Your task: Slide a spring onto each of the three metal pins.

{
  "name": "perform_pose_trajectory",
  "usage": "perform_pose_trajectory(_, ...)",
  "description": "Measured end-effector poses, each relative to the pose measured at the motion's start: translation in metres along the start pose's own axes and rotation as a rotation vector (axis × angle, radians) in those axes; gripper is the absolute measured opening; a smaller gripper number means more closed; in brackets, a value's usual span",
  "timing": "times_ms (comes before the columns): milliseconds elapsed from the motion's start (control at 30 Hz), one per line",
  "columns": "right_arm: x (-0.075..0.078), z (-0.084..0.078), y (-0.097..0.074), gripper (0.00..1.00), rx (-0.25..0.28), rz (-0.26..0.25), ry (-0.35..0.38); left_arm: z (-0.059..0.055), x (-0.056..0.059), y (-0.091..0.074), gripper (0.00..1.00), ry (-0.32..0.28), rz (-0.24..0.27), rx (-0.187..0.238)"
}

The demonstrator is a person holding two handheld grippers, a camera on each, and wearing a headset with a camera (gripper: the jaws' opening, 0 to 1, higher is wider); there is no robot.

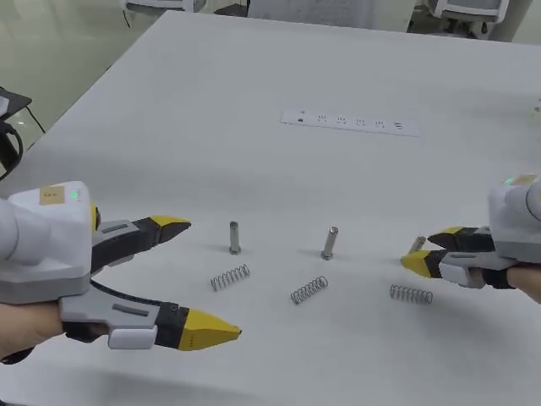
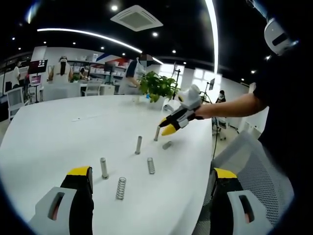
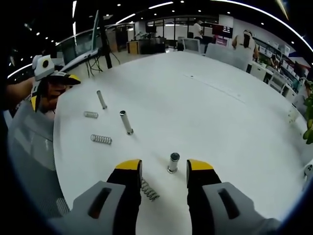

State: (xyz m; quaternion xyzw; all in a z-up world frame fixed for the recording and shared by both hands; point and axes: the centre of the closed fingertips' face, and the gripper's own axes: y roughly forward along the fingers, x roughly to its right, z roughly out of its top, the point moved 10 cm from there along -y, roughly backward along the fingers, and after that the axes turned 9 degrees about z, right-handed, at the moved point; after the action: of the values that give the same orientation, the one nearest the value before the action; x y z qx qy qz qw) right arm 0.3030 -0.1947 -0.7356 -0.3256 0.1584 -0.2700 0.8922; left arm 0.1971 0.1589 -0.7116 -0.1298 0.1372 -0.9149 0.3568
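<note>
Three short metal pins stand upright in a row on the white table: left pin point(image 1: 234, 237), middle pin point(image 1: 330, 243), right pin point(image 1: 418, 244). Three springs lie flat in front of them: left spring point(image 1: 230, 277), middle spring point(image 1: 309, 289), right spring point(image 1: 411, 293). My left gripper point(image 1: 203, 277) is open wide at the near left, short of the left pin point(image 2: 103, 168) and left spring point(image 2: 120, 188). My right gripper point(image 3: 165, 164) is open, its tips flanking the right pin point(image 3: 173, 162) without touching it; the right spring point(image 3: 149, 190) lies just beside its left jaw.
A white power strip point(image 1: 348, 122) lies flat farther back on the table point(image 1: 194, 127). The table's left edge runs diagonally at the left. Office chairs stand beyond the far edge. A potted plant point(image 2: 157, 85) sits at the table's end.
</note>
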Motion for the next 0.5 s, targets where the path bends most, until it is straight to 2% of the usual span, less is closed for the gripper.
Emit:
perform_pose_trajectory(133, -0.002, -0.001, -0.002, 0.38, -0.013, 0.004, -0.034, 0.0, -0.001, 0.001, 0.98, 0.002, -0.001, -0.001)
perform_pose_trajectory(333, -0.006, 0.001, -0.007, 0.42, -0.005, 0.018, -0.066, -0.002, -0.002, 0.002, 0.98, 0.005, -0.001, -0.006)
perform_pose_trajectory(433, -0.009, 0.001, -0.01, 0.43, -0.017, 0.022, -0.11, -0.002, -0.003, 0.001, 0.98, 0.004, 0.003, -0.006)
perform_pose_trajectory(500, -0.011, 0.001, -0.013, 0.43, -0.041, 0.025, -0.165, -0.002, -0.004, 0.0, 0.98, 0.002, 0.004, -0.004)
